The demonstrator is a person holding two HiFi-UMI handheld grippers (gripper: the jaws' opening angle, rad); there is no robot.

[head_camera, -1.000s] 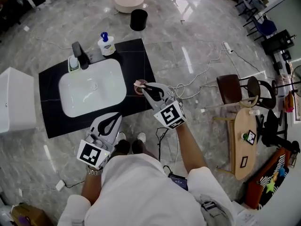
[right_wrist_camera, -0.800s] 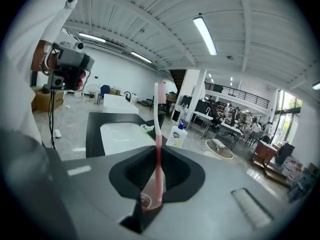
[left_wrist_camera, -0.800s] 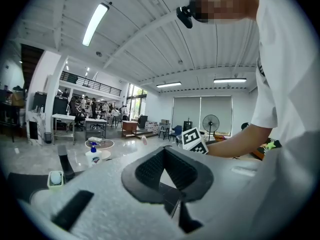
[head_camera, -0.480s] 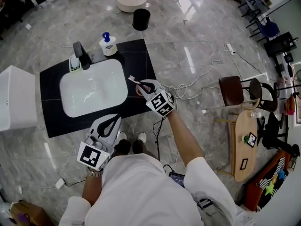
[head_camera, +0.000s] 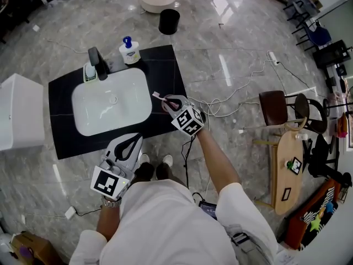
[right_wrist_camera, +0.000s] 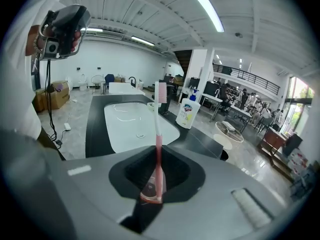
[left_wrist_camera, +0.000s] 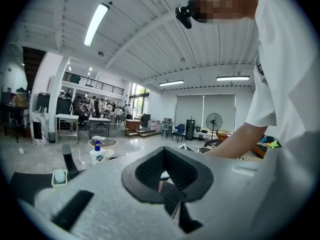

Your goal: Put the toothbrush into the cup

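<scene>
A pink toothbrush [head_camera: 159, 96] sticks out up-left from my right gripper [head_camera: 168, 101], which is shut on its handle over the right edge of the black counter [head_camera: 165, 65]. In the right gripper view the toothbrush [right_wrist_camera: 158, 134] stands upright between the jaws, white bristle head on top. Its lower end meets the mouth of a pink translucent cup [right_wrist_camera: 150, 191] seen through the jaw gap; I cannot tell how deep it sits. My left gripper [head_camera: 134, 138] hangs near the counter's front edge, fingertips together, holding nothing.
A white sink basin [head_camera: 110, 101] fills the counter, with a black faucet [head_camera: 99, 62], a soap bottle [head_camera: 130, 51] and a small soap dish [head_camera: 89, 74] behind it. A white cabinet [head_camera: 19, 120] stands left; cables [head_camera: 231, 98] and a stool [head_camera: 273, 104] right.
My right gripper has pulled back a little from the cup and turned, so the toothbrush head now points up-left. The left gripper has stayed put.
</scene>
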